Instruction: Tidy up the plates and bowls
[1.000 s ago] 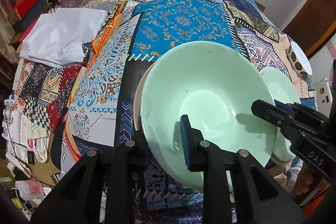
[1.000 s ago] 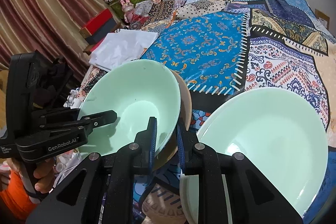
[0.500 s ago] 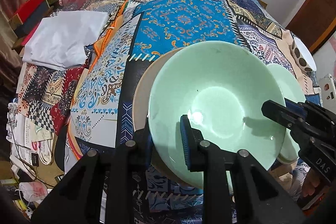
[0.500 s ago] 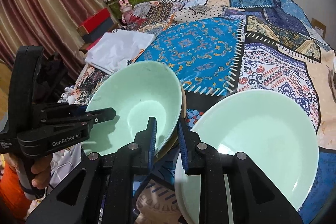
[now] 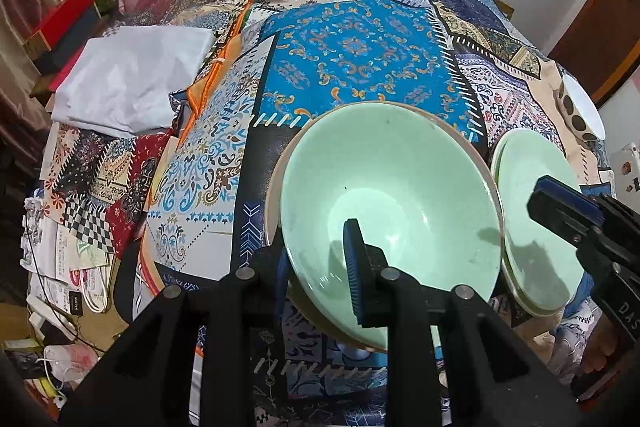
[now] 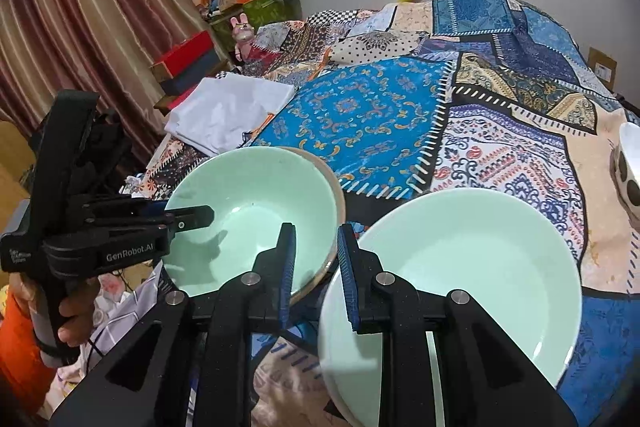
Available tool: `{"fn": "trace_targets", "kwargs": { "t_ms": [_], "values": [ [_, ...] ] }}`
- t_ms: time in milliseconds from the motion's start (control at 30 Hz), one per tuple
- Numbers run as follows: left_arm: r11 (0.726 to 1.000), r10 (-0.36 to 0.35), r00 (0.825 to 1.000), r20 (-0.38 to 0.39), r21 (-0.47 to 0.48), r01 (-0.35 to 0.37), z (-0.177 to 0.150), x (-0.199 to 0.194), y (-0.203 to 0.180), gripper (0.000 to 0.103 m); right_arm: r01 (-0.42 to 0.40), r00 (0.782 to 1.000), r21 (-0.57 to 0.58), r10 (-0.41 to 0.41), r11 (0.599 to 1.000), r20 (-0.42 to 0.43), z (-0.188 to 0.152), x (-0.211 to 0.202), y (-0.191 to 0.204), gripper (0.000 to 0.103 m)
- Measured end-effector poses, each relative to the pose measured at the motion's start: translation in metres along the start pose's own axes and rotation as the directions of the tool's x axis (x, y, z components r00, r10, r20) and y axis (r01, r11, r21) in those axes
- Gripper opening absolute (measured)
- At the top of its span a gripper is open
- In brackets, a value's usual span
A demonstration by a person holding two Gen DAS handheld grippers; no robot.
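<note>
My left gripper [image 5: 316, 247] is shut on the near rim of a pale green bowl [image 5: 392, 195], one finger inside and one outside. The green bowl [image 6: 248, 203] sits nested in a tan bowl [image 5: 273, 203], whose rim [image 6: 333, 183] shows around it. Just to the right, a stack of pale green plates [image 6: 460, 267] lies on the patchwork bedspread [image 5: 360, 47]. My right gripper [image 6: 316, 239] is shut with nothing between its fingers, over the gap between bowl and plates. In the left wrist view the right gripper [image 5: 548, 199] hangs above the plates [image 5: 532, 159].
A folded white cloth [image 5: 128, 87] lies at the bed's left edge. A white bowl with dark spots [image 6: 630, 171] stands at the far right. Boxes and clutter fill the floor and shelf on the left by the curtain. A hand [image 6: 76, 311] grips the left gripper's handle.
The green bowl has settled squarely into the tan bowl, still held by the left gripper. The right gripper has drawn rightwards off the bowl's rim to over the plates.
</note>
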State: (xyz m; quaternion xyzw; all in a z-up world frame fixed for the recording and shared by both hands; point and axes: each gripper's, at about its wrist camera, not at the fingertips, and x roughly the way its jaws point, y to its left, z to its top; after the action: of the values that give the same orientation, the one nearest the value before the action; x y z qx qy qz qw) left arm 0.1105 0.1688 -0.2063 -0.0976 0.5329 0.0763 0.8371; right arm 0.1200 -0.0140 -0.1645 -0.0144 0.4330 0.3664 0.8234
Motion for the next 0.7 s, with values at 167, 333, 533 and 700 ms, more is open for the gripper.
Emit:
{"fn": "trace_targets", "kwargs": {
  "t_ms": [167, 333, 533, 700],
  "values": [
    [0.997, 0.075, 0.995, 0.061, 0.009, -0.076, 0.002, -0.017, -0.001, 0.025, 0.009, 0.999, 0.020, -0.010, 1.000, 0.031, 0.000, -0.017, -0.013, 0.025],
    [0.998, 0.067, 0.991, 0.113, 0.011, -0.069, 0.008, -0.045, -0.011, 0.025, 0.101, 0.990, 0.007, -0.101, 0.995, 0.097, 0.000, -0.043, -0.025, 0.028],
    [0.996, 0.029, 0.975, 0.222, 0.071, -0.046, 0.015, -0.083, -0.047, 0.050, 0.171, 0.963, 0.054, -0.178, 0.984, 0.203, 0.003, -0.093, -0.058, 0.042],
    [0.988, -0.031, 0.948, 0.316, 0.152, -0.018, 0.022, -0.113, -0.089, 0.065, 0.233, 0.932, 0.098, -0.251, 0.967, 0.263, 0.002, -0.133, -0.086, 0.050]
  ]
}}
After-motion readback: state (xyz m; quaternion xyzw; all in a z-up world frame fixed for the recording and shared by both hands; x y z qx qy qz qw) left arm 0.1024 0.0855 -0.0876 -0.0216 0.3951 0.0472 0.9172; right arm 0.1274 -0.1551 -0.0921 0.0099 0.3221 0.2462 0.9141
